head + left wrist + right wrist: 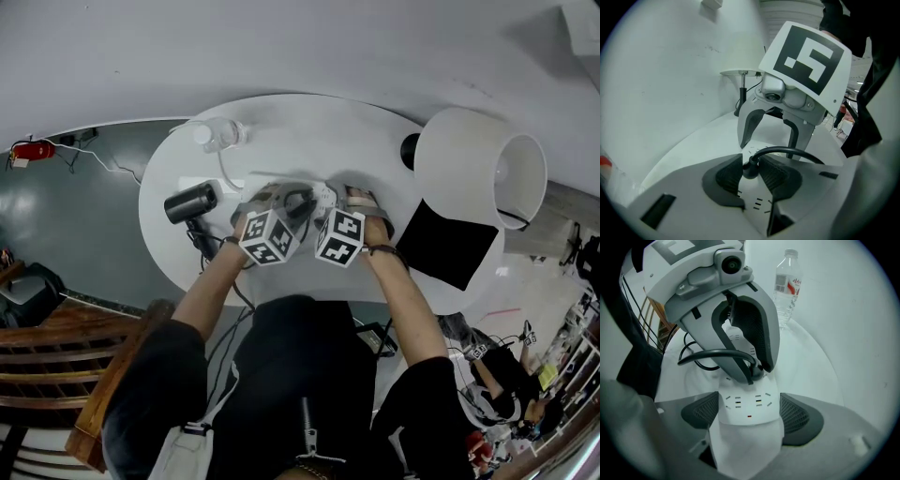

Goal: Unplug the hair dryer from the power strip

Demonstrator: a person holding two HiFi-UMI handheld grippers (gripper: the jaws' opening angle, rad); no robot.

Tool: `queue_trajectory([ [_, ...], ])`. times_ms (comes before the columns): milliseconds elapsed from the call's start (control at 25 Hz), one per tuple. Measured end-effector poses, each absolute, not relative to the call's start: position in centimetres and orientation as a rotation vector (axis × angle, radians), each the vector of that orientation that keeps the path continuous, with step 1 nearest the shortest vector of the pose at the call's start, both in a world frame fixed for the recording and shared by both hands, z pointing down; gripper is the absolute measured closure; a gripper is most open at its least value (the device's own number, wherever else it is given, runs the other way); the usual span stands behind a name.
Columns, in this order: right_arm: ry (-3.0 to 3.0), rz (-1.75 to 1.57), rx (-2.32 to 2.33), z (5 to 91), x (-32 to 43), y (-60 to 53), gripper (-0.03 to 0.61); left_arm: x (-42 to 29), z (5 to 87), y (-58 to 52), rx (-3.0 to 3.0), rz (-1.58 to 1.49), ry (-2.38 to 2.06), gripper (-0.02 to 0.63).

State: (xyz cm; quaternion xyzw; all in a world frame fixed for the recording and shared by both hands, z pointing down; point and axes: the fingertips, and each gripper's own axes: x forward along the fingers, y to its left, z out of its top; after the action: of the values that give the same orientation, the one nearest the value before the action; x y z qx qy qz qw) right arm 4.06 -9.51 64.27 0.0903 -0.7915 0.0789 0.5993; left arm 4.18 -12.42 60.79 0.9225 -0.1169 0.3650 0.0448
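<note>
Snugly, left gripper (751, 176) pinches plug (750, 167) — right gripper (749, 413) clamps power strip (748, 401) edges.

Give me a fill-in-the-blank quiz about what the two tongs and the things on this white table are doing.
The right tongs grip the white plastic ____.
The left tongs are shut on the black ____ plugged into it.
The clear plastic water bottle stands ____ on the white oval table.
Missing words: power strip; plug; upright.
</note>
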Motion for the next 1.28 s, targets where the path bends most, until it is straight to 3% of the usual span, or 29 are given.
queue_trajectory([
  [1280, -1.781, 0.153, 0.148, 64.5, 3.1, -9.6, 0.179, 4.2, 60.3, -12.9, 2.793, 0.991, -0.439, 0.532],
])
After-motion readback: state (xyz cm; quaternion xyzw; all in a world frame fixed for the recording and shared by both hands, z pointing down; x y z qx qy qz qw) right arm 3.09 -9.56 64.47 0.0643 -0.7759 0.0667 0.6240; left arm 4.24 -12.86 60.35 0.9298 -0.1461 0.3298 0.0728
